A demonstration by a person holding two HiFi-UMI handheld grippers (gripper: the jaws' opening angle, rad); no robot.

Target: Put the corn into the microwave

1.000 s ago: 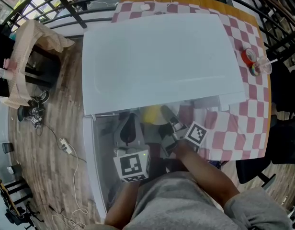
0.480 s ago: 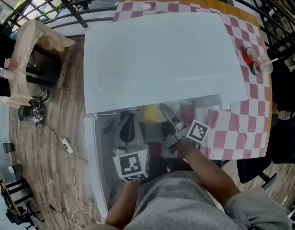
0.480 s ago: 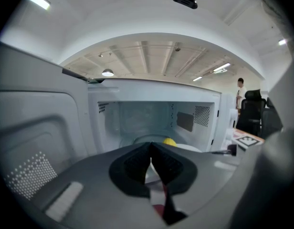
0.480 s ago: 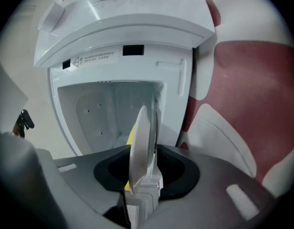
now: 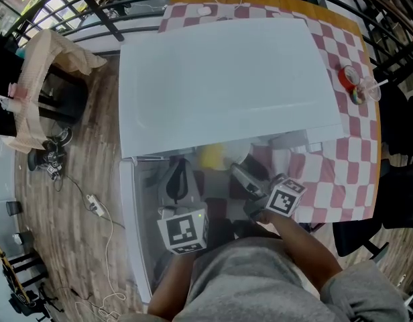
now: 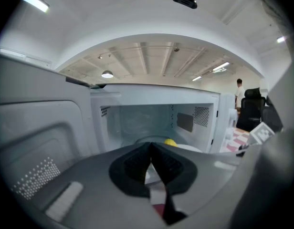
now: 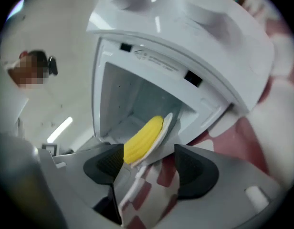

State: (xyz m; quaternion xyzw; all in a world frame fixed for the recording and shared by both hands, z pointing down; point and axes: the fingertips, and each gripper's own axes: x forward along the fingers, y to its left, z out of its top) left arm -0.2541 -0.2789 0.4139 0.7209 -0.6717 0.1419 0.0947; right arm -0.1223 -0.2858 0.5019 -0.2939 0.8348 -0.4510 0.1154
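Right gripper [image 7: 149,168] backed off corn [image 7: 144,138], jaws opened

A red tape roll [image 5: 348,80] sits on the red-and-white checked tablecloth [image 5: 337,166].

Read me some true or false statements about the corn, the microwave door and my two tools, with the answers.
1. The corn lies on a white plate inside the microwave. True.
2. The microwave door is closed. False: it stands open.
3. The right tool is clamped on the corn. False: its jaws have just been opening and stand apart, pressing on nothing.
4. The left tool has its jaws together. True.
5. The tablecloth is plain blue. False: it is red-and-white checked.
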